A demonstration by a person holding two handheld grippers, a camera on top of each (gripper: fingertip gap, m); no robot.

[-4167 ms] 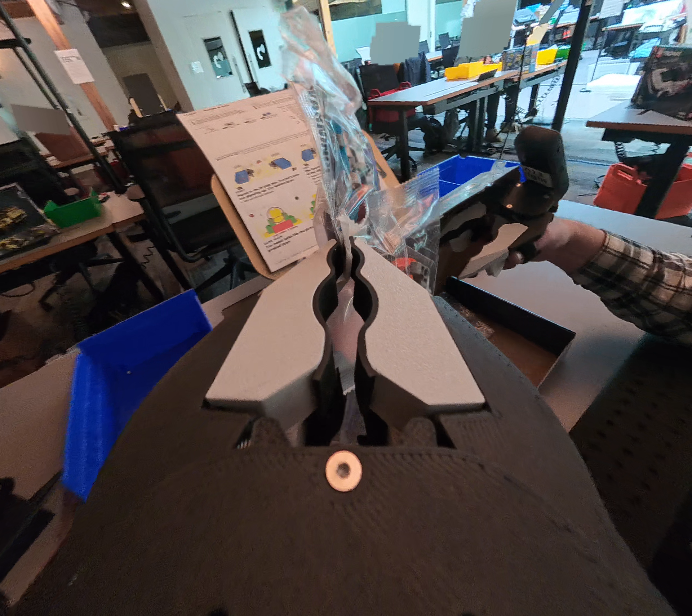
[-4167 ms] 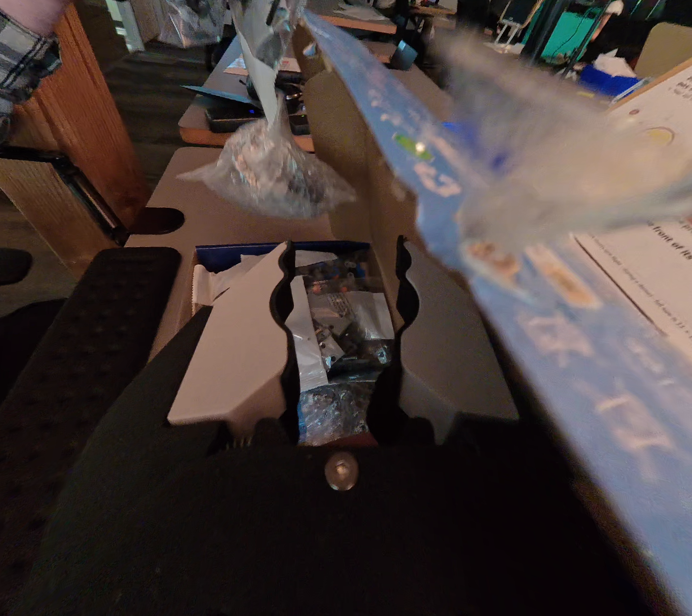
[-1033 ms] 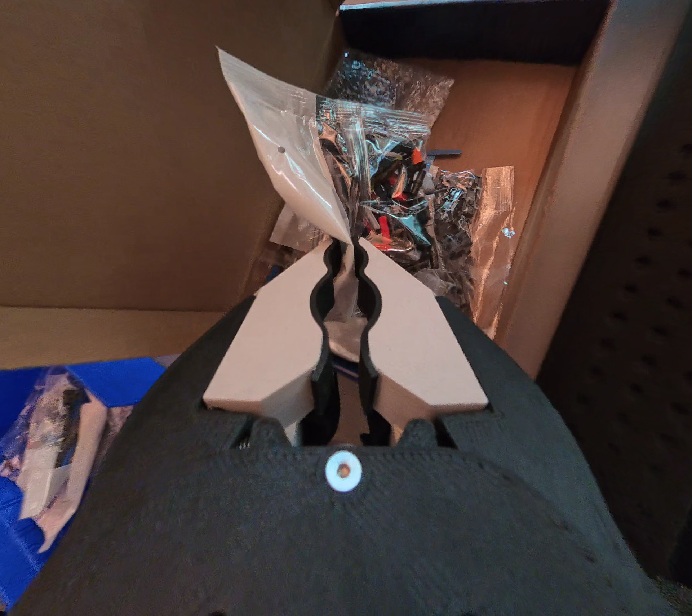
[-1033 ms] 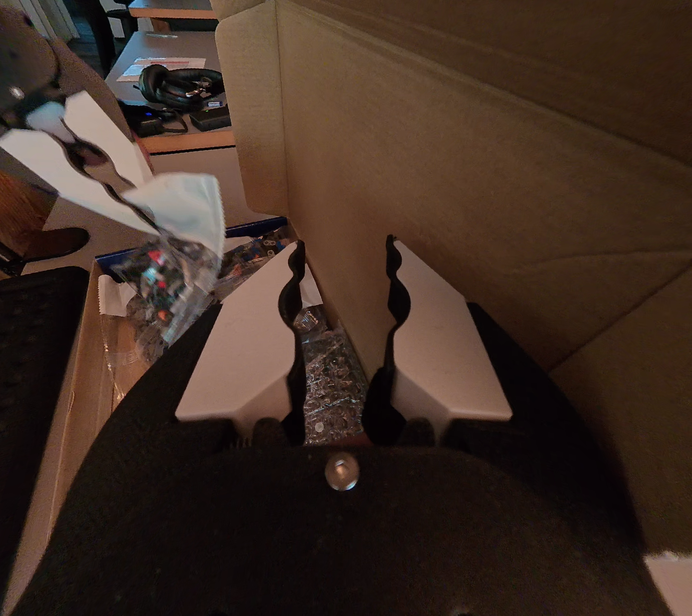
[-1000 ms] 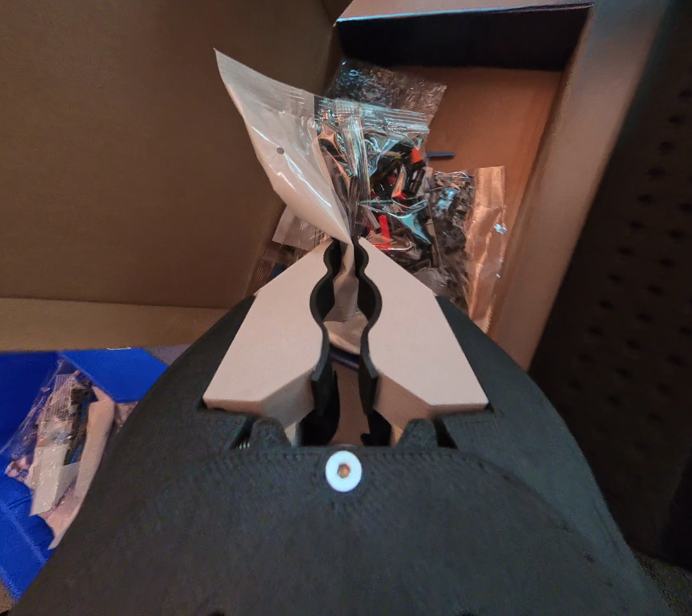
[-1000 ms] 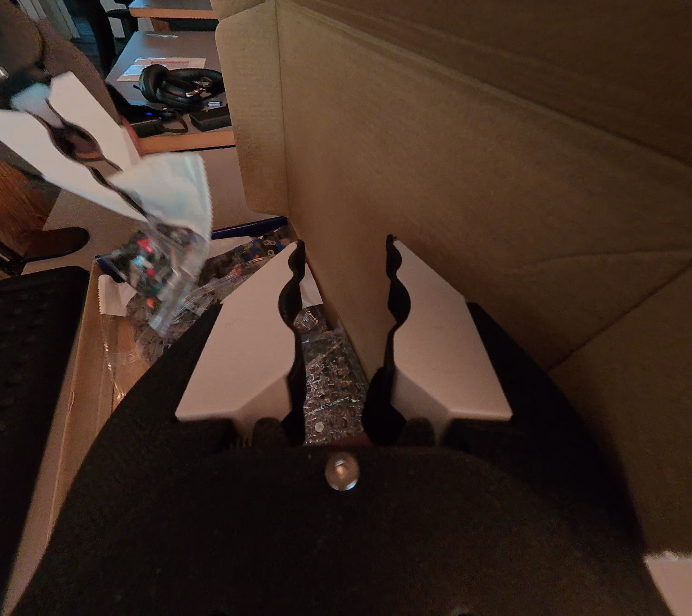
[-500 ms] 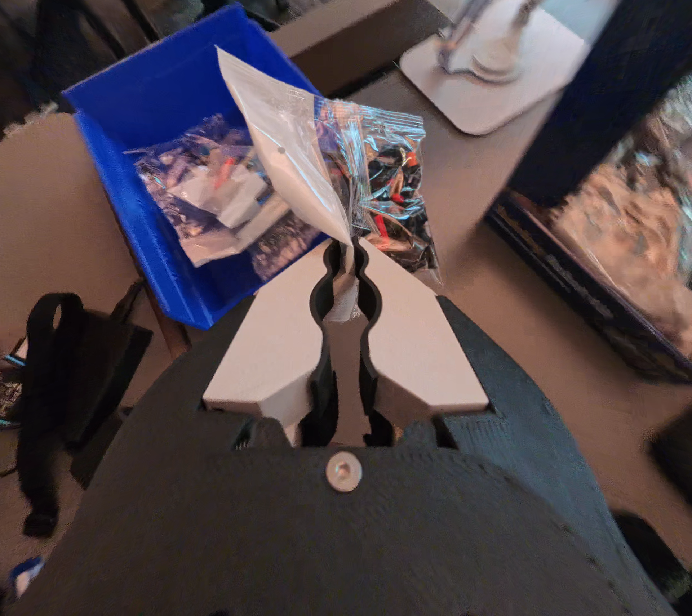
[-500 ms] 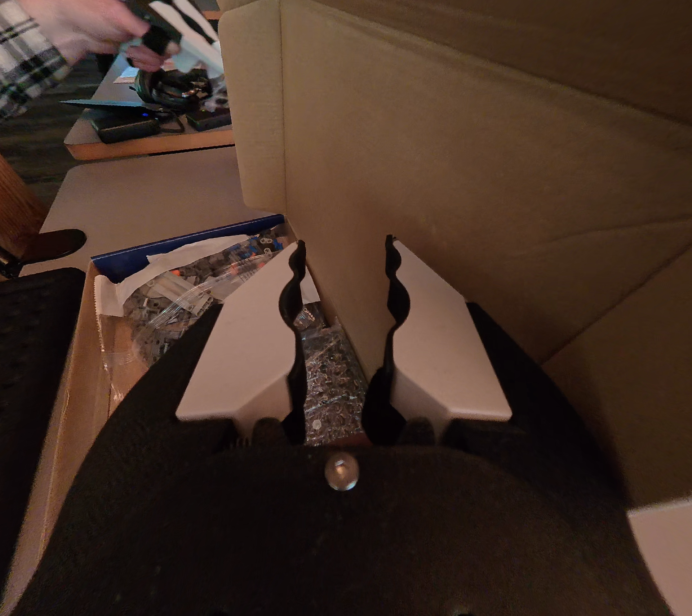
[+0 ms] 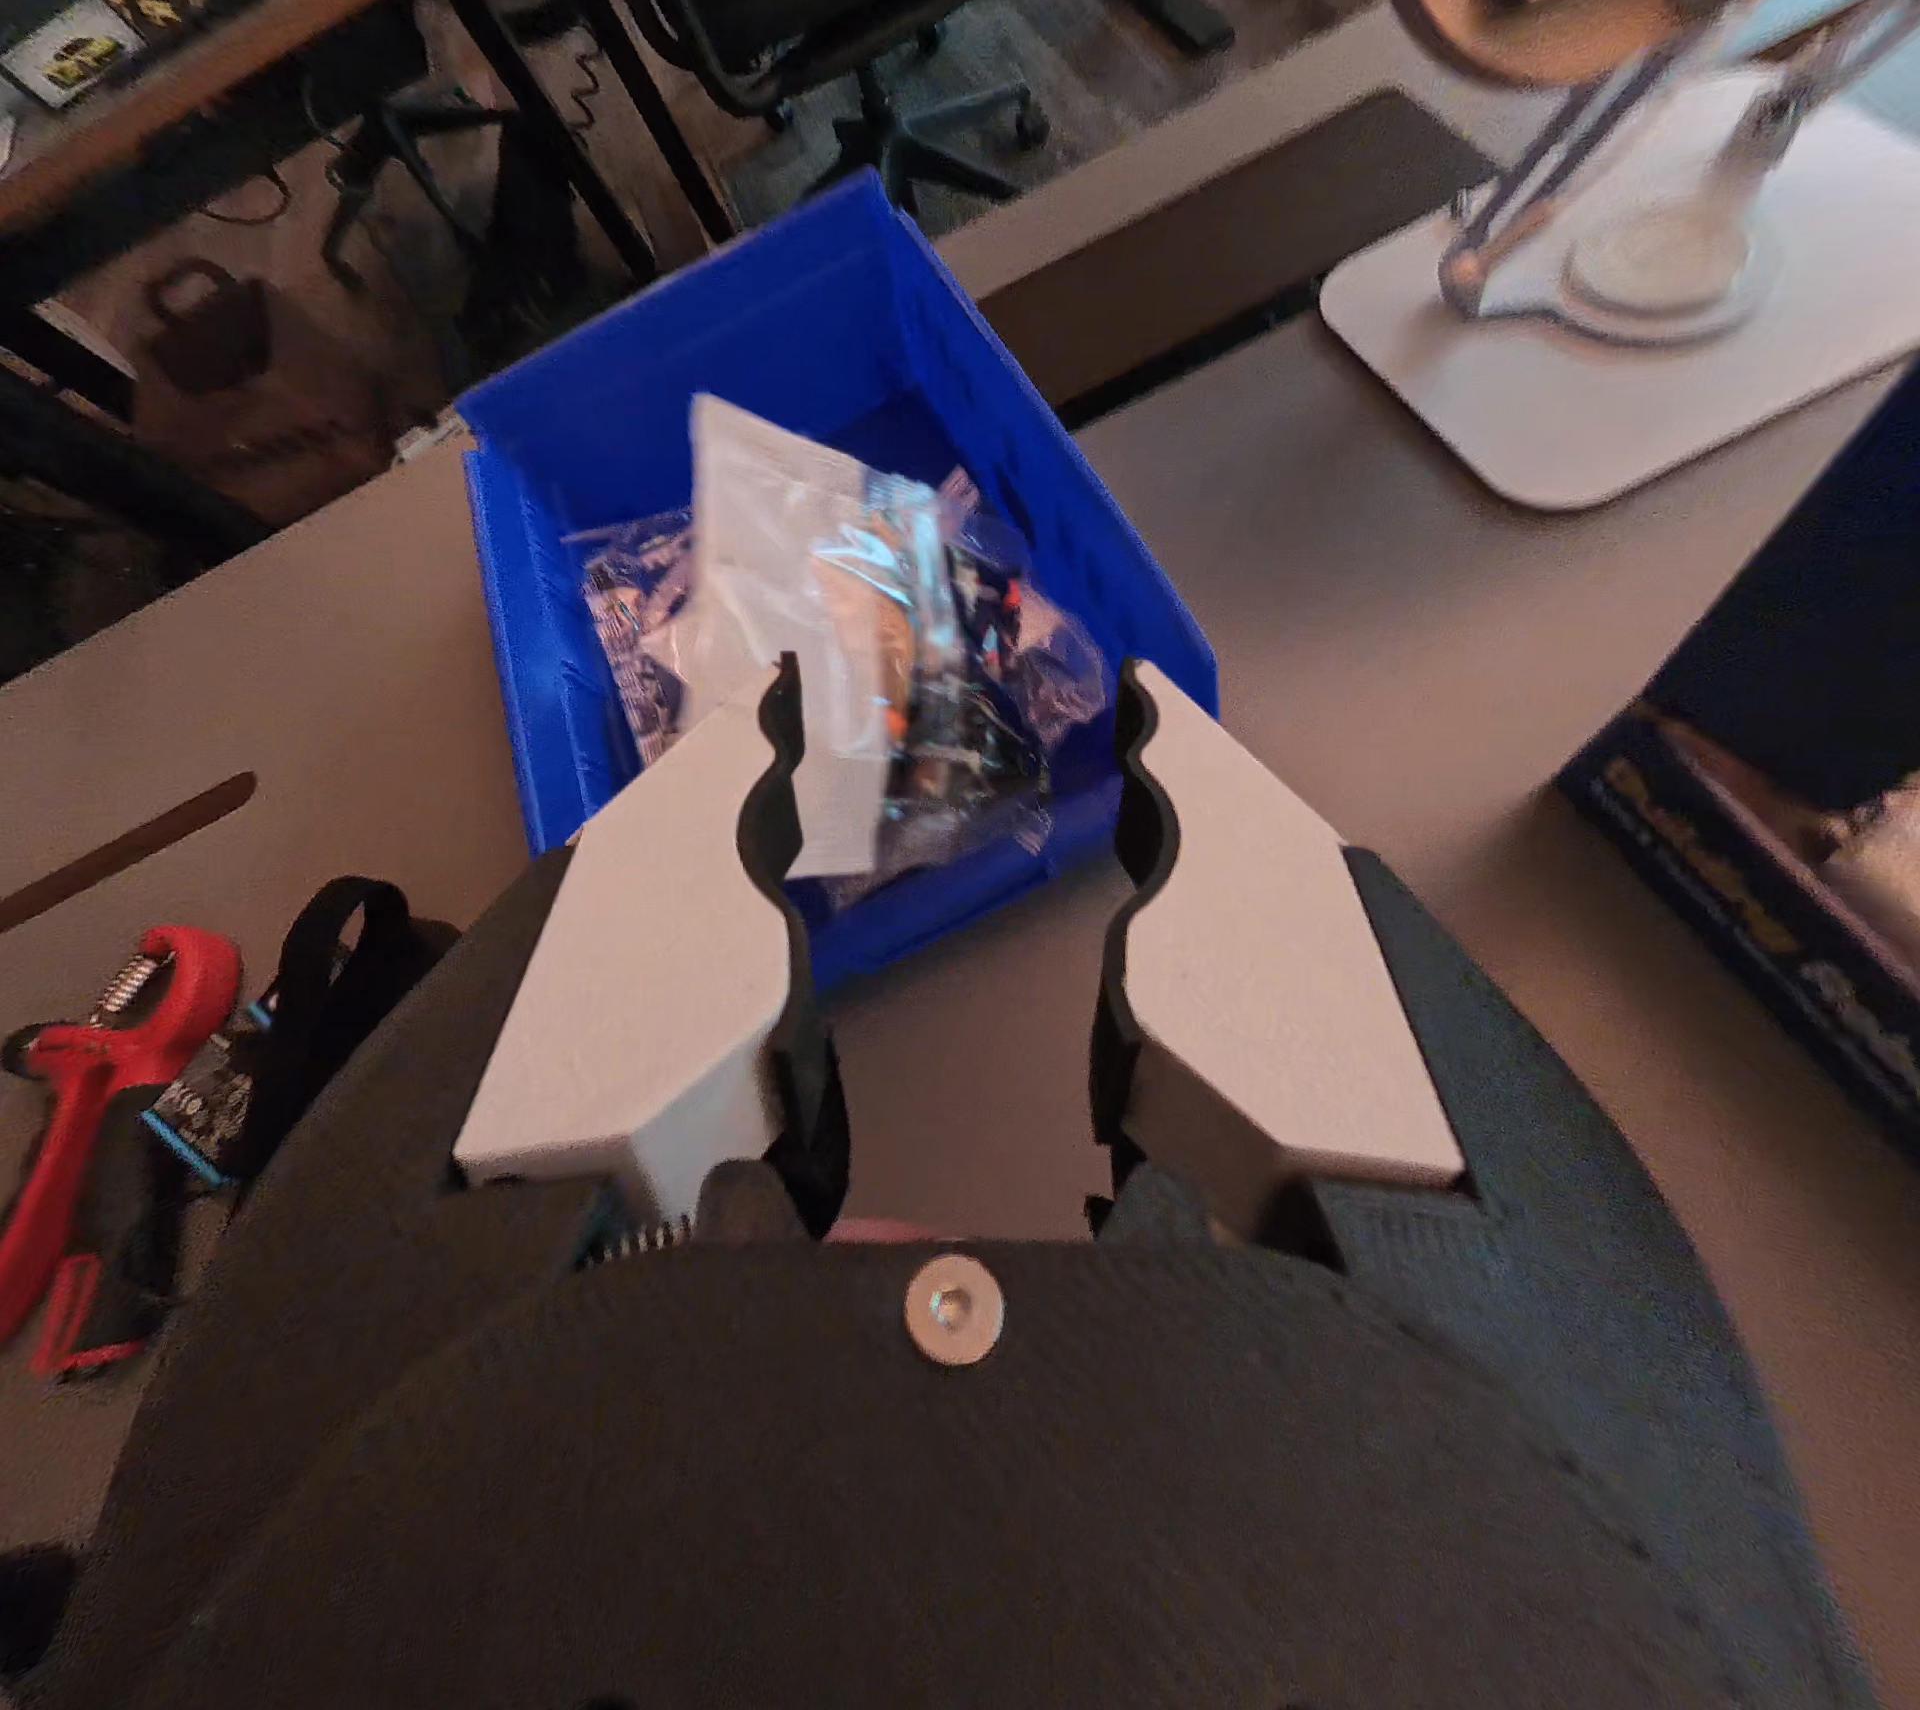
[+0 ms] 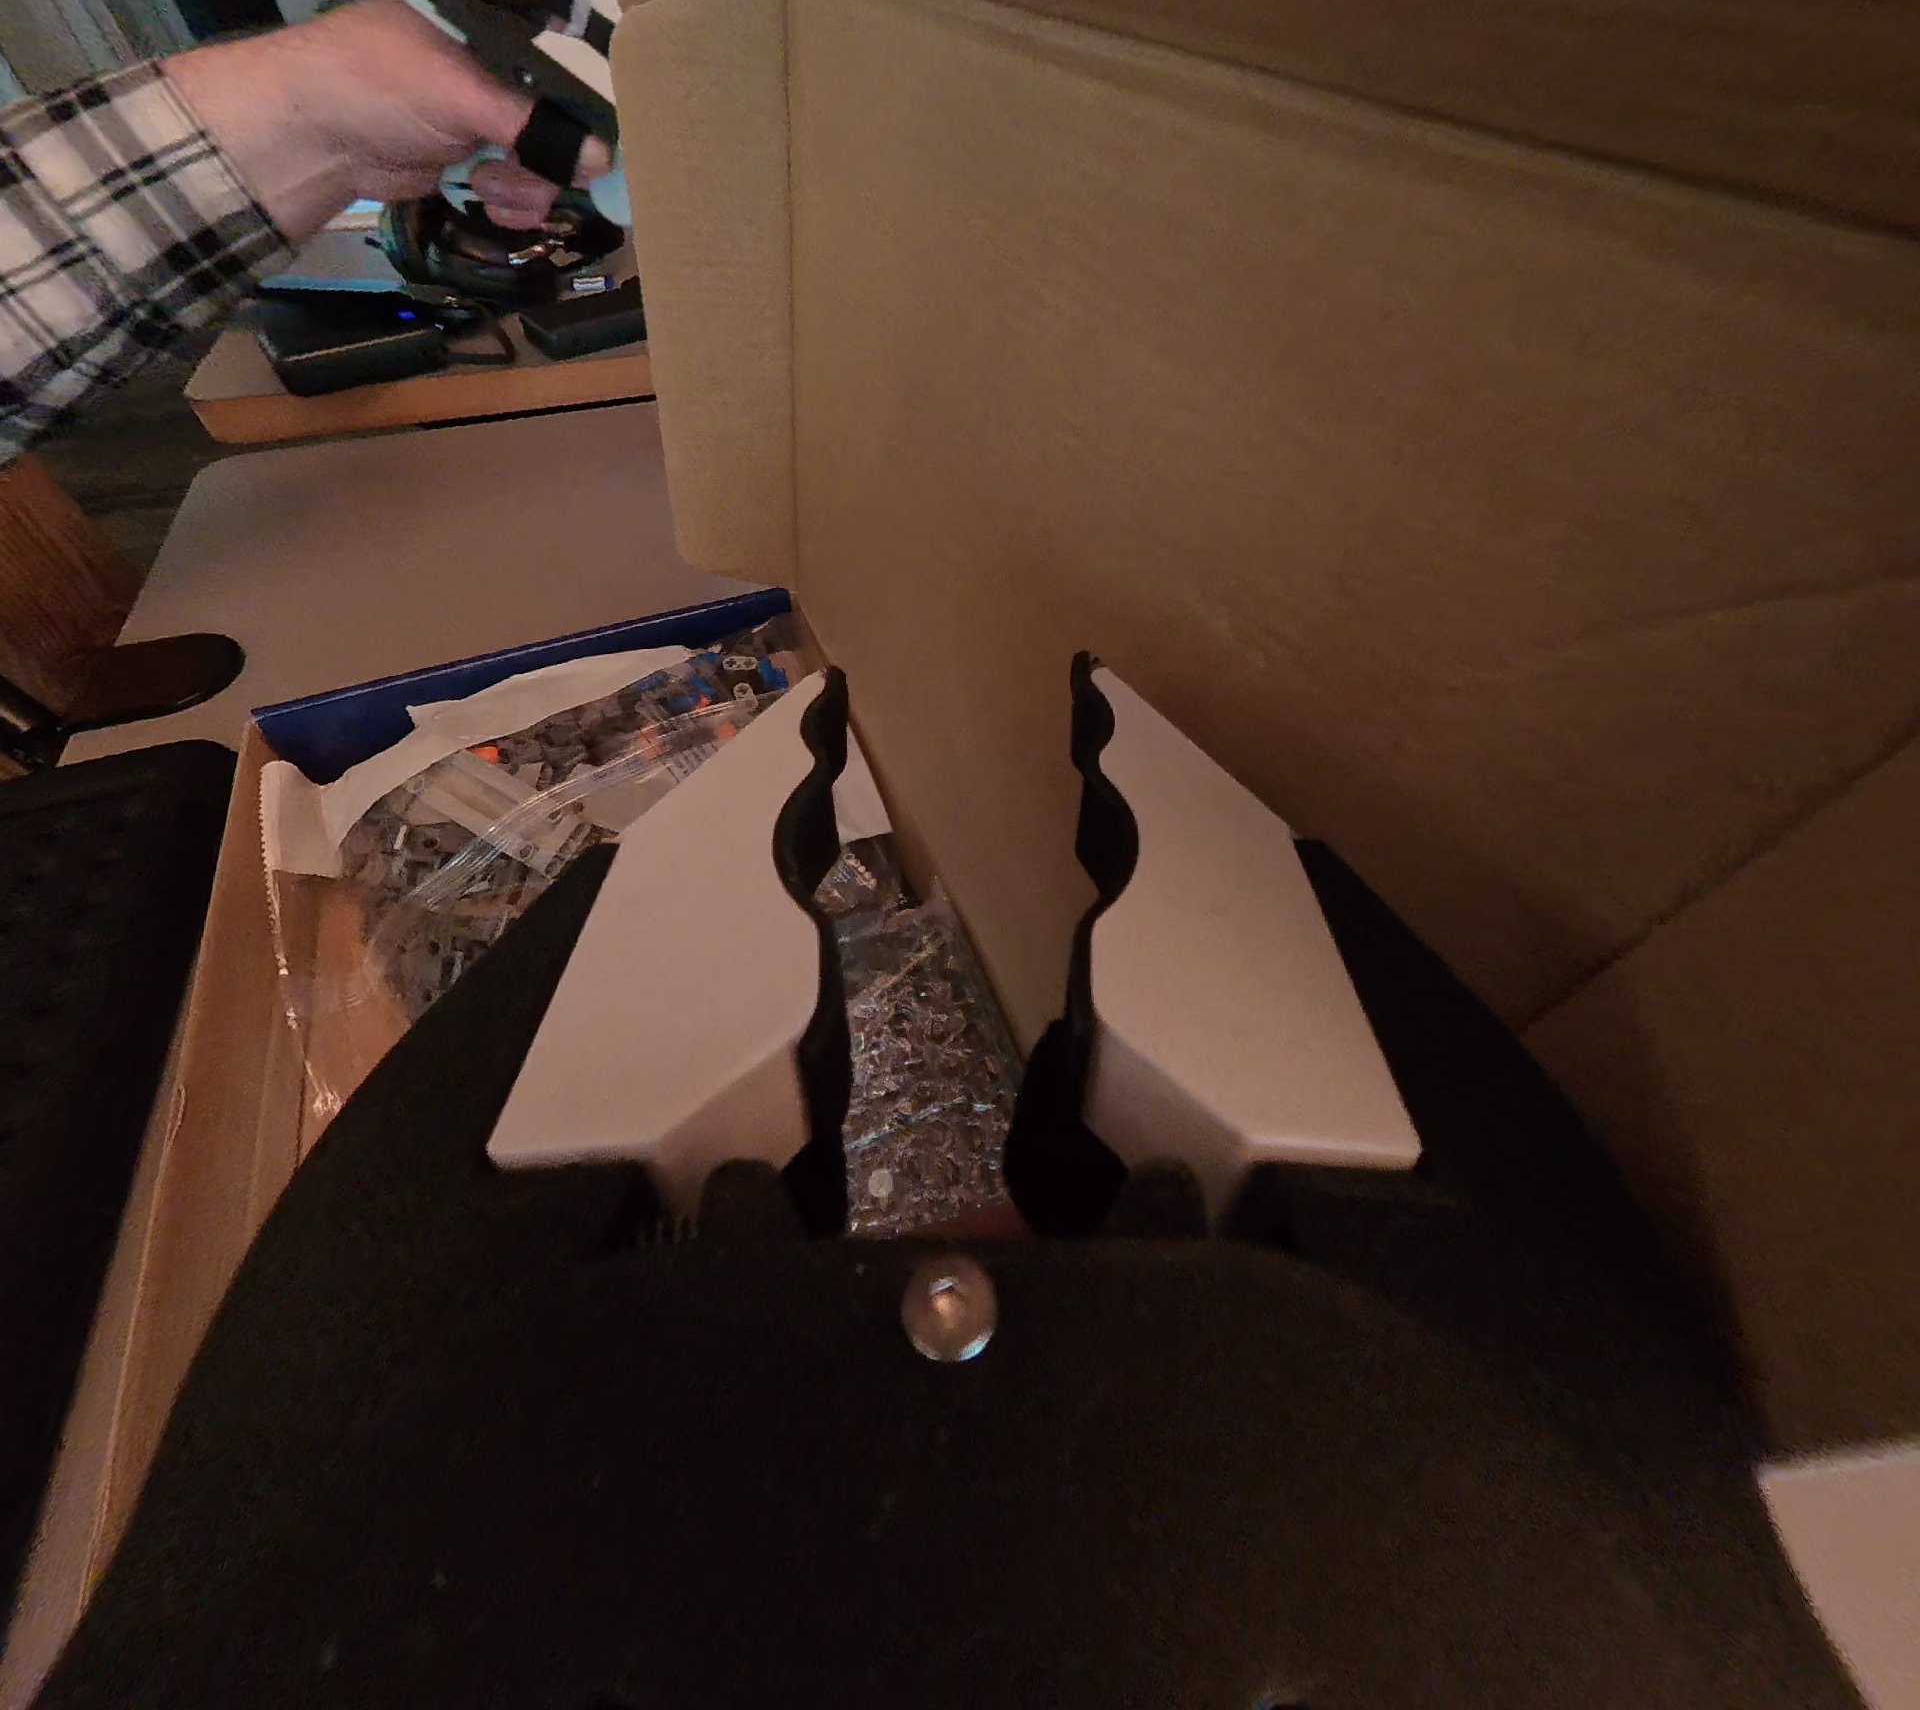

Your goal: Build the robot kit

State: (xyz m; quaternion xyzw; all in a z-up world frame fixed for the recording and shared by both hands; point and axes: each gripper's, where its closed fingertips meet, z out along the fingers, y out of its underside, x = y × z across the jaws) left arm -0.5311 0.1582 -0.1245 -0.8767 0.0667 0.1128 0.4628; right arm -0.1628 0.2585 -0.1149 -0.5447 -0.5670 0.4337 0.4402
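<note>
My left gripper is open and empty above the near end of a blue bin on the table. A clear plastic bag of small parts lies in the bin on top of other bags, just beyond the fingertips. My right gripper is open and empty, low inside an open cardboard box against its raised flap. Bags of small parts lie in the box by its left finger. The hand holding the left gripper shows at the upper left of the right wrist view.
A red hand tool and a black strap lie on the table left of the left gripper. A white stand base sits at the far right, and a dark printed box at the right edge. A side table with headphones stands beyond the cardboard box. Some 40 cm of space lies between my two pairs of fingers.
My left gripper carried the bag out of the cardboard box to over the blue bin, then opened; the bag now lies in the bin. The right gripper has stayed open in the box.
</note>
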